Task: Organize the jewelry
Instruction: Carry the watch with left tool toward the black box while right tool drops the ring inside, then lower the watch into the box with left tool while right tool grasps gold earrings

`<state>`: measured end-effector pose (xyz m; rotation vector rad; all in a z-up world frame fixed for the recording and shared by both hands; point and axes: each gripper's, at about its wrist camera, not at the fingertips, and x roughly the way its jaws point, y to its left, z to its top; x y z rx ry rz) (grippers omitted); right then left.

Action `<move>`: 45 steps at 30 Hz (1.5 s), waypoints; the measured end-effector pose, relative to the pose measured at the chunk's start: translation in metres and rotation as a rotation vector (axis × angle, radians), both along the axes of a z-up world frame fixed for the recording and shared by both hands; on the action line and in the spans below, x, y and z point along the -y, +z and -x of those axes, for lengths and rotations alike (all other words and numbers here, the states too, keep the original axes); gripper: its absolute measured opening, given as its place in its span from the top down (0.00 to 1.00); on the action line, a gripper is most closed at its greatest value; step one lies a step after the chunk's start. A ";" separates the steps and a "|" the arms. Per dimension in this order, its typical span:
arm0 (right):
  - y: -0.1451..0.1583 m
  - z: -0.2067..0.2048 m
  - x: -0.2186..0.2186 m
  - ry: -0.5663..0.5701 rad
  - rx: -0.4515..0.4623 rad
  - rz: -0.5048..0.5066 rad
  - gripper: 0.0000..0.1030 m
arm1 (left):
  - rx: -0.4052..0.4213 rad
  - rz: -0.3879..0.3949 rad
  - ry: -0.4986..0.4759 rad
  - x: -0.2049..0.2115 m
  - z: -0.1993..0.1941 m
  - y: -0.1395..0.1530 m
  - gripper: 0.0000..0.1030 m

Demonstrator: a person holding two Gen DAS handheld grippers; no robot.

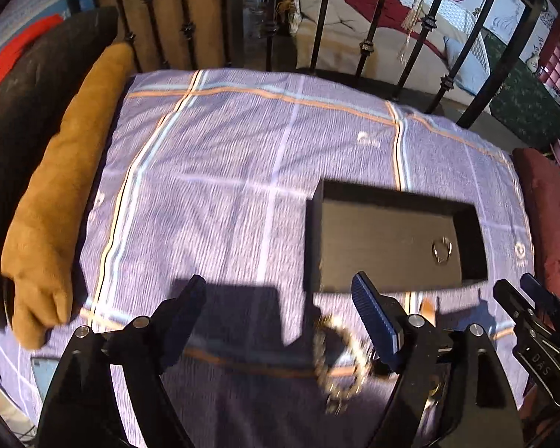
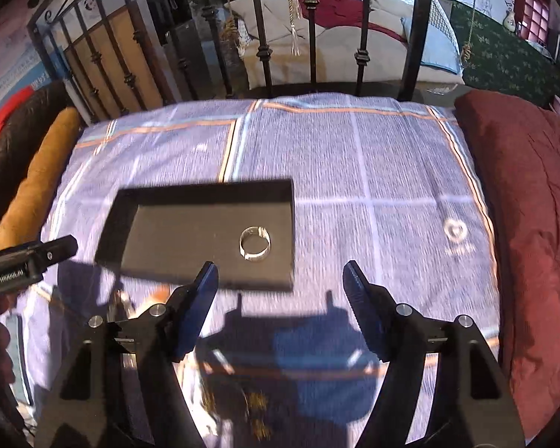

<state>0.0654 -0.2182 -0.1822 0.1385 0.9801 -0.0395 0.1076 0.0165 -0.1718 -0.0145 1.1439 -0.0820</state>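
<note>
Ring: a silver band (image 2: 255,248) lies on the floor of the black tray (image 2: 160,194), toward the tray's right end; in the left wrist view the same ring (image 1: 442,249) sits near the tray's right wall
Tray: shallow, open-topped, dark inside (image 1: 321,231), resting on the plaid cloth, nothing else visible in it
Chain: a gold-toned bracelet or chain (image 1: 339,362) lies curled on the cloth just in front of the tray's near edge, blurred; in the right wrist view a gold patch (image 2: 257,399) shows low in the shadow, too blurred to identify
Left gripper: (image 1: 280,313) fingers wide apart, nothing between them; its blue right pad (image 1: 373,313) sits just at the tray's near edge, beside the chain
Right gripper: (image 2: 280,298) fingers spread wide and holding nothing, hovering over the cloth near the tray's right front corner
Cloth: lilac plaid sheet (image 2: 373,171) with orange and white stripes, covering a cushion
Surroundings: a tan bolster (image 1: 56,201) along the left edge, a dark red cushion (image 2: 534,205) on the right, black iron railing (image 2: 310,30) behind
</note>
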 end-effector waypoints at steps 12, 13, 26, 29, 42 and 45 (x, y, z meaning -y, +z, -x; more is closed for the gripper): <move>-0.039 0.088 -0.017 0.054 -0.141 0.033 0.38 | -0.078 0.068 -0.184 0.080 0.050 -0.039 0.25; -0.042 0.090 -0.017 0.052 -0.146 0.035 0.38 | -0.080 0.062 -0.191 0.085 0.051 -0.039 0.25; -0.062 0.082 -0.028 0.049 -0.136 0.014 0.66 | -0.136 0.070 -0.187 0.092 0.043 -0.064 0.54; -0.059 0.081 -0.027 0.056 -0.127 -0.006 0.84 | -0.117 0.056 -0.195 0.091 0.046 -0.059 0.67; -0.024 0.083 -0.018 0.060 -0.061 -0.020 0.84 | -0.070 0.116 -0.144 0.062 0.052 -0.027 0.87; -0.014 0.078 -0.020 0.065 -0.034 -0.026 0.84 | -0.058 0.122 -0.141 0.060 0.052 -0.017 0.87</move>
